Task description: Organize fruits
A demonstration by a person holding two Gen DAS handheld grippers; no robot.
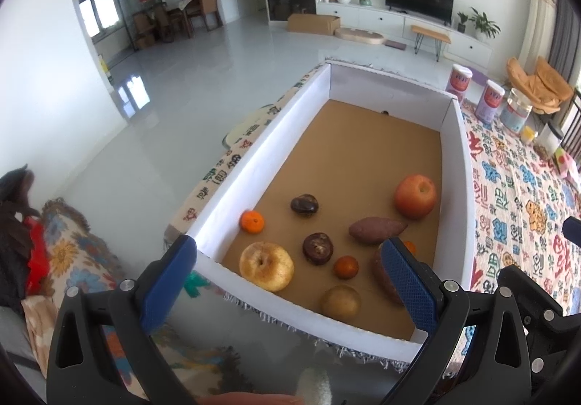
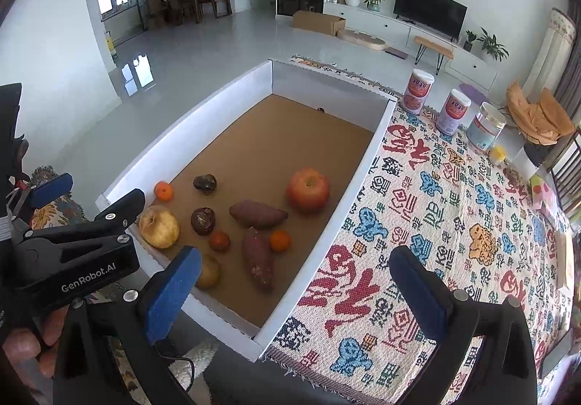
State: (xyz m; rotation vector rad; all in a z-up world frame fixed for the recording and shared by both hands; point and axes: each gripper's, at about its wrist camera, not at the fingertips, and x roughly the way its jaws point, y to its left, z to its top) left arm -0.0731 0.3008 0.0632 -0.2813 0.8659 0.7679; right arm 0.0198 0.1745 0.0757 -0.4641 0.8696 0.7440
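White lettering reading "GenRobot.AI" is showing on the black body of the left gripper (image 2: 54,209), seen from the right wrist view. Large woven characters are covering the patterned cloth (image 2: 417,223) on the table, and the canisters (image 2: 419,91) are bearing red labels, but none of these is legible.

Box (image 2: 363,165) held: one red apple (image 2: 308,189), one yellow apple (image 2: 159,226), two sweet potatoes (image 2: 257,213), three oranges (image 2: 163,191), two dark shrivelled fruits (image 2: 203,220), one brownish round fruit (image 2: 207,271). Beside it: three jars (image 2: 453,111).
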